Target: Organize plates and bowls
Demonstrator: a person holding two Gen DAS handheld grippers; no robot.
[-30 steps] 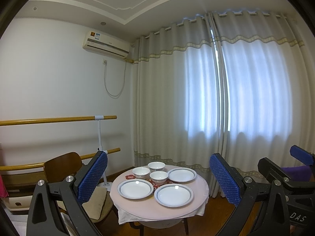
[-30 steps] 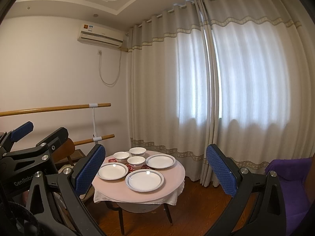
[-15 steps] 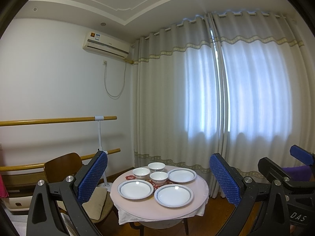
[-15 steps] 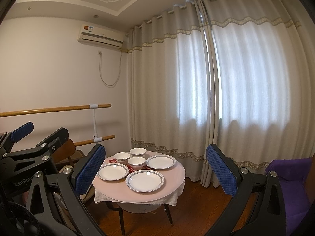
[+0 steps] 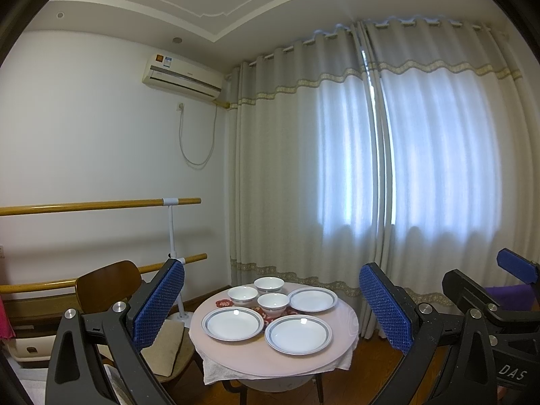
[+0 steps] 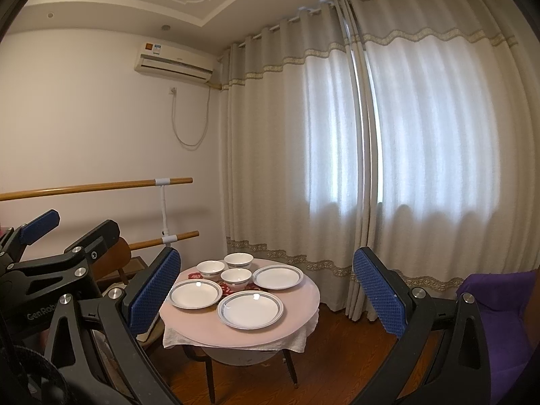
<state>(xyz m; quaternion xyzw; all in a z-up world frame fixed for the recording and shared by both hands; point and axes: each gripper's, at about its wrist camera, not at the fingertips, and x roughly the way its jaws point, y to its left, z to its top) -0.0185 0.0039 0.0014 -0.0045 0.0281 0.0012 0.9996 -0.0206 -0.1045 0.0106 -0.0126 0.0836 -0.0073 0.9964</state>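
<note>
Across the left wrist view, the left gripper [image 5: 271, 307] hangs well back from the round table [image 5: 344, 341], its blue pads [image 5: 158, 303] spread wide with nothing between them. On the pink tabletop sit 3 shallow plates: one at 9 o'clock [image 5: 233, 323], one at 6 o'clock [image 5: 298, 334] and one at 2 o'clock [image 5: 312, 299]. 3 small bowls cluster toward 12 o'clock [image 5: 269, 284], [image 5: 243, 295], [image 5: 273, 303], close together but apart from each other as far as I can tell. All look like glazed ceramic, so I judge them stiff, smooth, fairly heavy for their size and breakable if knocked together. From the right wrist view, the right gripper [image 6: 266, 297] also stands wide open and empty, well apart from the table, which shows between its pads; the left gripper's frame shows at 9 o'clock. The near plate [image 6: 250, 309] lies flat, so the raised rim is probably the only purchase, pinched at the near edge. A bowl [image 6: 236, 277] would likely be taken by its wall, one pad inside and one outside.
</note>
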